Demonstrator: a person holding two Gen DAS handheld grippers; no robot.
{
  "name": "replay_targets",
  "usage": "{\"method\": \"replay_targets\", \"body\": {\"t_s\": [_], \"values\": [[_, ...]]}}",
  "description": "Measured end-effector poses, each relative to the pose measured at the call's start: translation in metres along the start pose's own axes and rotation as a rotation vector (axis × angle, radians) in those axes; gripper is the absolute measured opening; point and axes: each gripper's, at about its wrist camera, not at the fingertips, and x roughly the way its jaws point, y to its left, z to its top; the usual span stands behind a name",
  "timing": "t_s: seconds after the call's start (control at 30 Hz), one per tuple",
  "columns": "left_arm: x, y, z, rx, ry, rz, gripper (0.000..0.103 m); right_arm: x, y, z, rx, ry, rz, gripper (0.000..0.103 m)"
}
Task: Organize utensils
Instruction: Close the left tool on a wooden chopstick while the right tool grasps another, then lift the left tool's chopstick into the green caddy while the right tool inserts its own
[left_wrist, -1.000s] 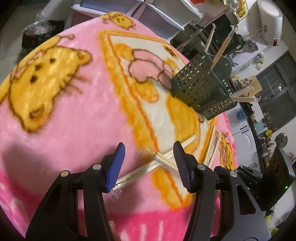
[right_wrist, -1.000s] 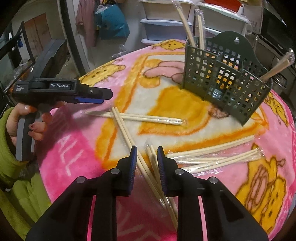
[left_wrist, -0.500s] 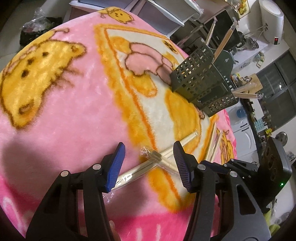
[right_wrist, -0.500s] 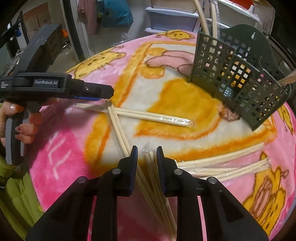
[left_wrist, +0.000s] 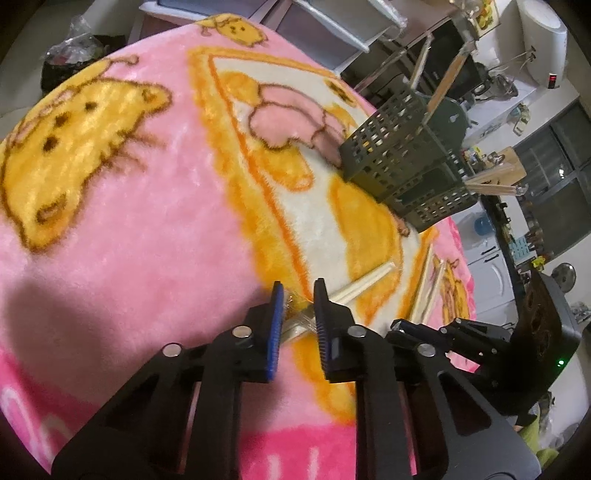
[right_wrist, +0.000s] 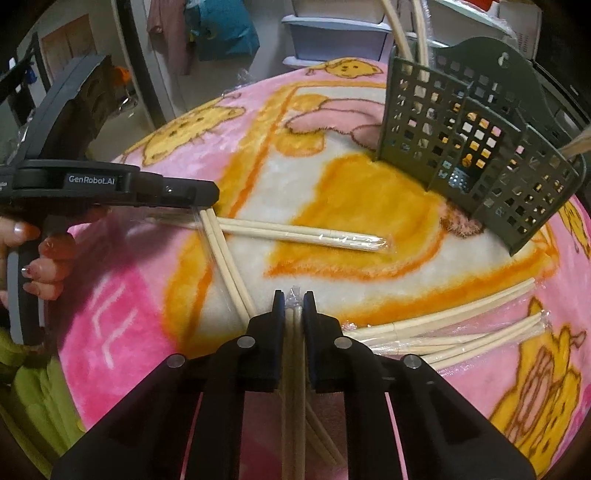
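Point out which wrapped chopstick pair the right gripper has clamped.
The pair running straight between the right gripper fingers, wrapper tip poking out; the other pairs lie loose on the blanket.

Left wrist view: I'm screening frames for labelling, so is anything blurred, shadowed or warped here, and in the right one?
Left wrist view: fisheye bends the blanket, a dark shadow lies lower left, and the left gripper is soft. Right wrist view: sharper, the basket bowed, glare on the wrapped chopsticks.
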Motion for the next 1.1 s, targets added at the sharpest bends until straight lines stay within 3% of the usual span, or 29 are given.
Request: {"method": "replay_targets", "body": {"t_s": [0.67,1.1], "values": [[-0.037,-0.086,0.023,0.203,-0.151,-0.101,0.003,-0.085,-0.023,-0.003,0.095,-0.253,-0.058,0.009],[-0.042,-0.147,0.035,0.34,-0.185,-0.162,0.002,-0.142,-0.044,-0.001,0.153,-0.42,-0.113,0.008]]}}
